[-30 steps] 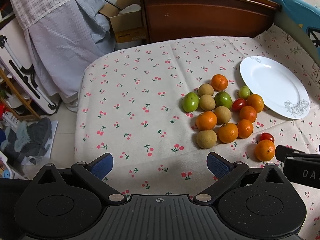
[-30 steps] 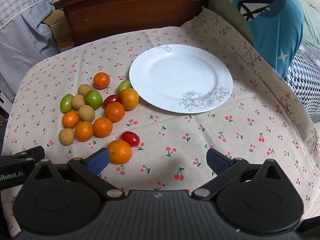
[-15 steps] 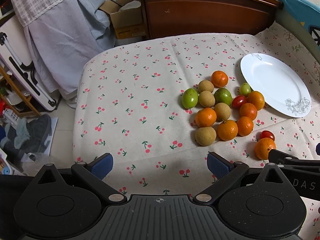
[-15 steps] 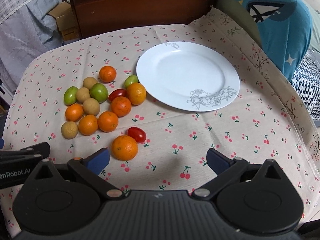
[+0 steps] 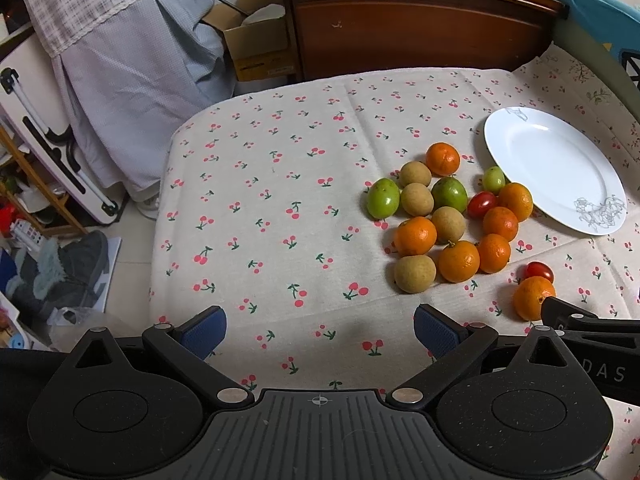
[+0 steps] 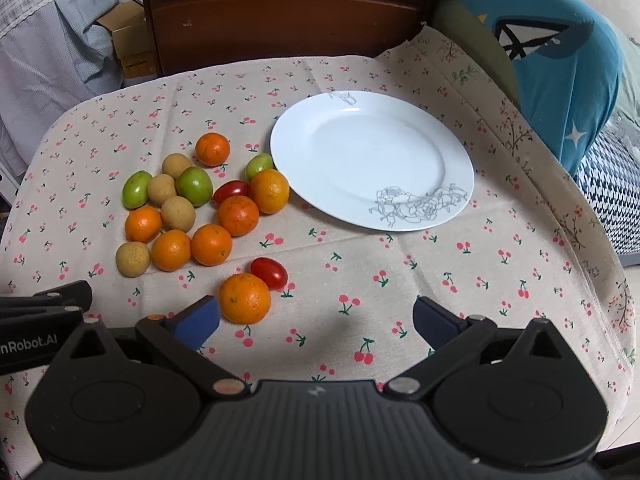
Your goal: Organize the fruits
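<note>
On the cherry-print tablecloth, the fruit pile of oranges, green ones and tan ones sat at about 10 o'clock in the right wrist view, with a lone orange and cherry tomato just beside the right gripper's left fingertip. The white plate was at 12 o'clock, nothing on it. Left gripper and right were both spread wide, holding nothing.

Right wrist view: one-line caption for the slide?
Open right gripper hovers over the cherry-print cloth beside a lone orange, fruit cluster and bare white plate beyond.
</note>
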A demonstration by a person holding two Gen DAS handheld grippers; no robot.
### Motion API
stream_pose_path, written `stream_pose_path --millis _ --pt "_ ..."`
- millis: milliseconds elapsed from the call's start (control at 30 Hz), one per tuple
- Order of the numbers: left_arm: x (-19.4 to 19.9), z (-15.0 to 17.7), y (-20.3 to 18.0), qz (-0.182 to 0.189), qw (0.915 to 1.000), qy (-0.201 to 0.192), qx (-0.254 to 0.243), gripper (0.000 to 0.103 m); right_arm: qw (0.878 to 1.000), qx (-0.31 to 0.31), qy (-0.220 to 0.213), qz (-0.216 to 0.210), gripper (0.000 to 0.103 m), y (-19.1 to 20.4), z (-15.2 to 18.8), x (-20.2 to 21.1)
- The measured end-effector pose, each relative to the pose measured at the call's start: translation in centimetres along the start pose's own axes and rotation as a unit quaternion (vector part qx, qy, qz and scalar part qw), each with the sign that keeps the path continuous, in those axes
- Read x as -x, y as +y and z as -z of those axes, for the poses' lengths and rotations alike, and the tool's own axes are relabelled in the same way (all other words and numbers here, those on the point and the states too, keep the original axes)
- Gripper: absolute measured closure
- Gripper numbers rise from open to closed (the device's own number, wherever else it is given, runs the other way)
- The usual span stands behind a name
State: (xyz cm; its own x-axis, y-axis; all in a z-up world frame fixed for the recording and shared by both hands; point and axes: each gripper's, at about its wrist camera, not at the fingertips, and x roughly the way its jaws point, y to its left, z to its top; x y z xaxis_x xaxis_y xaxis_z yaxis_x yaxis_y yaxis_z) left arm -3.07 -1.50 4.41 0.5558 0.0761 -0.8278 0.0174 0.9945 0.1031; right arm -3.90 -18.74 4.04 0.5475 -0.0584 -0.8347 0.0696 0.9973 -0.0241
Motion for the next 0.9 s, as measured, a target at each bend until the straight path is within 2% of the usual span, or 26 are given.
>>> stream_pose_path --millis 300,433,700,767,833,900 --pt "0.0 0.0 0.0 0.001 1.0000 -0.001 0.002 0.002 1.000 -0.002 -0.003 -0.001 0.002 0.0 0.1 0.1" --pt "0.1 0.1 0.2 0.014 0.9999 -0.004 0.007 0.002 1.000 -0.007 -0.007 -0.010 0.002 -0.3 0.1 0.2" --pt "0.3 -0.1 1.4 0.044 0.9986 -0.017 0.021 0.002 0.997 -0.032 -0.026 -0.071 0.004 -3.1 0.6 1.1" --pt "0.4 -0.1 1.9 0.048 0.9982 -0.026 0.024 0.002 0.995 -0.038 -0.031 -0.086 0.006 -4.0 0.9 1.3" --pt "0.4 -0.1 2.3 0.051 0.9979 -0.032 0.024 0.002 0.994 -0.037 -0.037 -0.094 0.015 -4.7 1.3 1.5" --pt "0.2 -0.2 2.6 0.056 0.9976 -0.032 0.027 0.002 0.993 -0.035 -0.039 -0.102 0.019 -5.1 1.8 1.4"
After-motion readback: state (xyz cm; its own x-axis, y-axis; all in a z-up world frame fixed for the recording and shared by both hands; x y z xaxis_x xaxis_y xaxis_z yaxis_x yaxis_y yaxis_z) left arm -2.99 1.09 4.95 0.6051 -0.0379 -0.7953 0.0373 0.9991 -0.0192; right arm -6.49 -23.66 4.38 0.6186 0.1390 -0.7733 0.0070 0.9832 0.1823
